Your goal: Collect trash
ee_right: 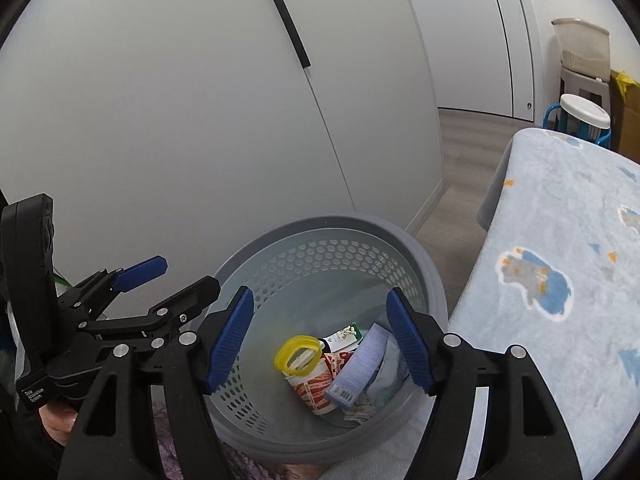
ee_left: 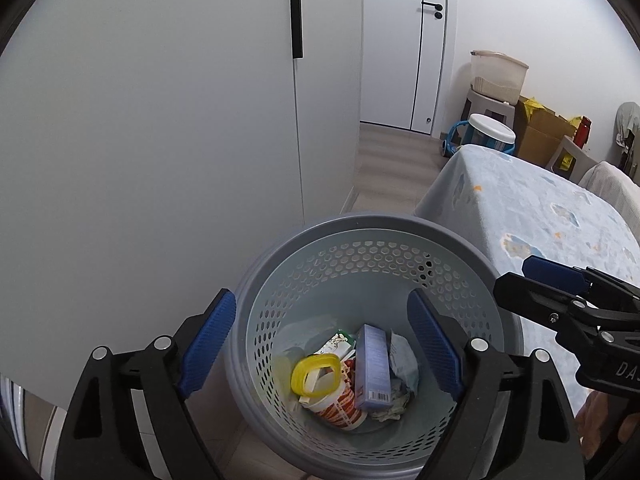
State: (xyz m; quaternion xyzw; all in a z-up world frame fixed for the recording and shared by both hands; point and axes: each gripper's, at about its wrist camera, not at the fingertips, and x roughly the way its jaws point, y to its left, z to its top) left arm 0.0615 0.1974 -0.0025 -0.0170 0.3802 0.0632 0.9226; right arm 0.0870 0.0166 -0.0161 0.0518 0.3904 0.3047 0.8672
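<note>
A grey perforated wastebasket (ee_left: 360, 225) (ee_right: 320, 225) stands on the floor below both grippers. In it lie a red-and-white paper cup (ee_left: 340, 406) (ee_right: 316, 394) topped by a yellow ring lid (ee_left: 316, 374) (ee_right: 298, 354), a lavender box (ee_left: 373, 364) (ee_right: 358, 368), a green-and-white packet (ee_left: 340, 340) and crumpled paper (ee_left: 404, 356). My left gripper (ee_left: 320, 296) (ee_right: 188, 274) hovers open over the basket's mouth, with nothing between its blue pads. My right gripper (ee_right: 320, 294) (ee_left: 516, 276) hangs open beside it over the same opening, also holding nothing.
A bed with a pale blue patterned blanket (ee_left: 540, 208) (ee_right: 560, 240) borders the basket on the right. White wardrobe doors (ee_left: 160, 120) rise behind it on the left. Further back are wood flooring, a white door (ee_left: 404, 40), a stool with tubs (ee_left: 496, 76), a white-lidded jar (ee_left: 490, 130) and cardboard boxes (ee_left: 540, 136).
</note>
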